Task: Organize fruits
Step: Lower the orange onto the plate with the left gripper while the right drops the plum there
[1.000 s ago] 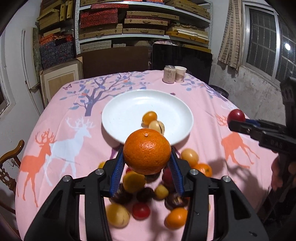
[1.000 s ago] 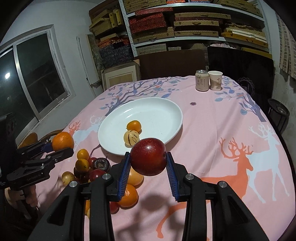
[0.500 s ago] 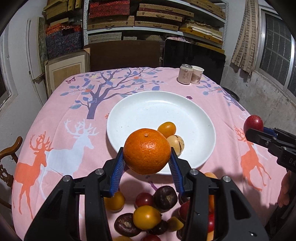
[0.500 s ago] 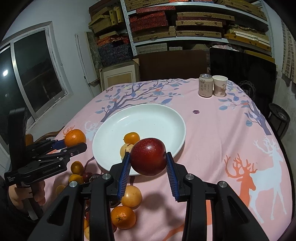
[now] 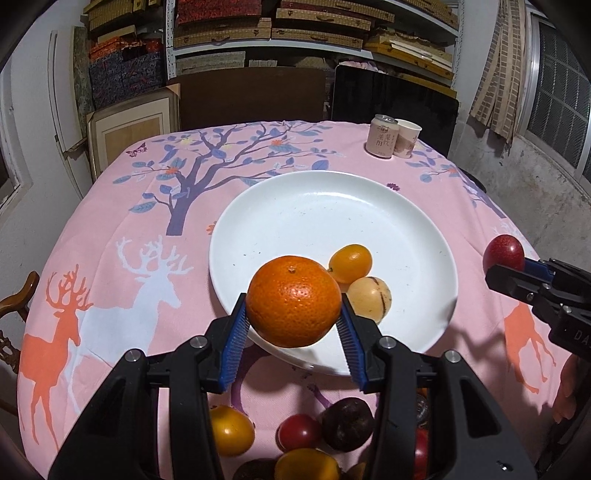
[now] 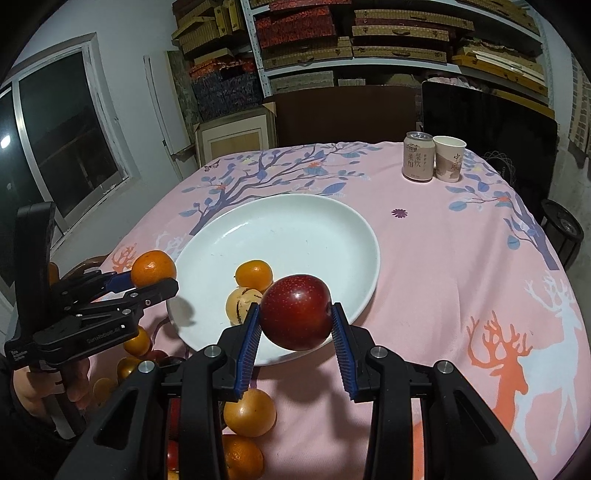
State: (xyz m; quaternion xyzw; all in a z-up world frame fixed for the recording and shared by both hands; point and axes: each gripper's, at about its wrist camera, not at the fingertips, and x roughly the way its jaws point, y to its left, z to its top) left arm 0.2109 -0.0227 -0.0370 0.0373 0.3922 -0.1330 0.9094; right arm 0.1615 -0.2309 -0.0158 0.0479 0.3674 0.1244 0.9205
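The left gripper [image 5: 293, 325] pinches an orange [image 5: 293, 301] and the right gripper [image 6: 295, 332] pinches a plum [image 6: 296, 312], both low-centre of frame before the plate [image 5: 280, 206].

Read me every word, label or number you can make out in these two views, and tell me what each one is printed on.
"梨饮" and "亲雨", uncertain reading: on the drink can.
"中原", uncertain reading: on the paper cup.
"DA", cut off by the frame edge: on the right hand-held gripper body.
Pale lettering on the left hand-held gripper body: too blurred to read.
Shelf boxes: no readable text.
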